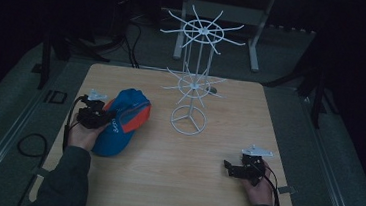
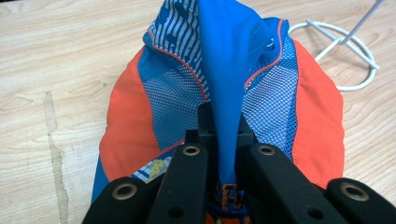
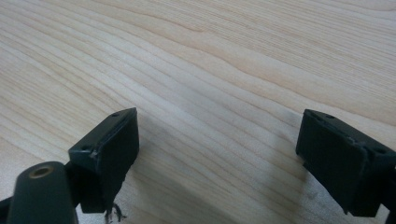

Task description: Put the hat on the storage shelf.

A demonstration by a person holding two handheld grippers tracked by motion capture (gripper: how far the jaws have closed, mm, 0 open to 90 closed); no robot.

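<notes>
Cap lies left on the tabletop, blue fabric clamped between left gripper jaws; right gripper rests near-right, hand low, jaws apart

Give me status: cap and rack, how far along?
Done: left gripper is shut on a fold of the blue-and-orange cap. In hand: cap seems to rest on the table still. Left, probably: lifting it onto the white wire rack, whose arms are bare. Right gripper sits open, idle.
</notes>
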